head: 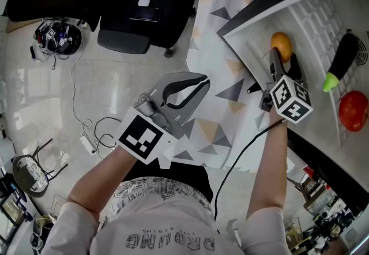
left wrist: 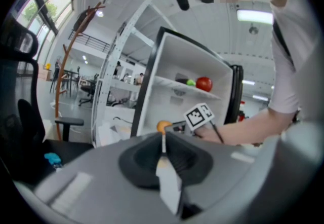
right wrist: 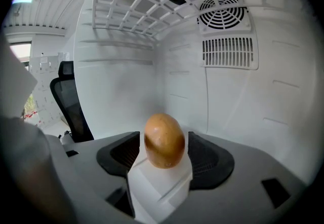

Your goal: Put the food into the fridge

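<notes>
Evidently, what looks like a potato (right wrist: pixel 164 139) is clamped in the right gripper (head: pixel 277 63) and held low inside the fridge (right wrist: pixel 238 96), ready for setting down, while the left gripper (left wrist: pixel 163 148) is closed on nothing, well clear.

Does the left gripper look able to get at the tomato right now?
Probably yes: the fridge stands open and the tomato sits unblocked, above the right gripper with its potato. The left gripper has its jaws shut and empty, so they would have to open.
</notes>
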Tool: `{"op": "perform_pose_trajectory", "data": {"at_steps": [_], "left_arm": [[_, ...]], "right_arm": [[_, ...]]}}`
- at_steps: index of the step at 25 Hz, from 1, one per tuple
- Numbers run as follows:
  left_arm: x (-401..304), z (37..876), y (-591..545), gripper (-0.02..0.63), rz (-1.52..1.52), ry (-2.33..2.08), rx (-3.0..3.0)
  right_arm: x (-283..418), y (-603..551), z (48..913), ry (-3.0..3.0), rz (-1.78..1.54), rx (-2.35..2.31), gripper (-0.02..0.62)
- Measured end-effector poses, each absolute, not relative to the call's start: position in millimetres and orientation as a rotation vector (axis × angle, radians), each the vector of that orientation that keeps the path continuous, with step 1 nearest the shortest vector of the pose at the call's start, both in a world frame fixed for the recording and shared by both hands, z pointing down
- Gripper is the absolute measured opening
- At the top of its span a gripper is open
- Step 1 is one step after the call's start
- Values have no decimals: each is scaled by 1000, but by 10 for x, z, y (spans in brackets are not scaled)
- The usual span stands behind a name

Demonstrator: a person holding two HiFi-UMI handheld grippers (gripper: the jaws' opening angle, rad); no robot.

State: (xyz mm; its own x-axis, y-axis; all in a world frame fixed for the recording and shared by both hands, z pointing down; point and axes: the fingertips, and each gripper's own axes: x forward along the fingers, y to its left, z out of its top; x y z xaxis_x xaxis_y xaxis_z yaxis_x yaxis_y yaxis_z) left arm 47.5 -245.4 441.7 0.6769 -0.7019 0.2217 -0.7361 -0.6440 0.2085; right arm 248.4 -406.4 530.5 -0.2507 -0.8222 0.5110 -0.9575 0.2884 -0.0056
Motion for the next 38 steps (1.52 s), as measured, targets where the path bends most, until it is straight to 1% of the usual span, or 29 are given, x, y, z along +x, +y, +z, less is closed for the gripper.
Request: {"op": "perform_pose_trajectory", "data": {"at_steps": [9,22,30,38], "left_arm": [[476,4264,-2363,23,183,-1128,2645],[430,3795,-2221,23,156,-1091,2729],[415,3533,-2117,24,138,-1040,2792],[335,3235,-1942,23,109,-1001,2851]], "right_arm": [[2421,-3890,5127,-2184,462,1614,270],[2196,-3359,4684,-2238,482,1607,268],[2026,-2972,4321,-2286,480,1632,193],[1851,-2581,3967,-2327,468,1659,146]]}}
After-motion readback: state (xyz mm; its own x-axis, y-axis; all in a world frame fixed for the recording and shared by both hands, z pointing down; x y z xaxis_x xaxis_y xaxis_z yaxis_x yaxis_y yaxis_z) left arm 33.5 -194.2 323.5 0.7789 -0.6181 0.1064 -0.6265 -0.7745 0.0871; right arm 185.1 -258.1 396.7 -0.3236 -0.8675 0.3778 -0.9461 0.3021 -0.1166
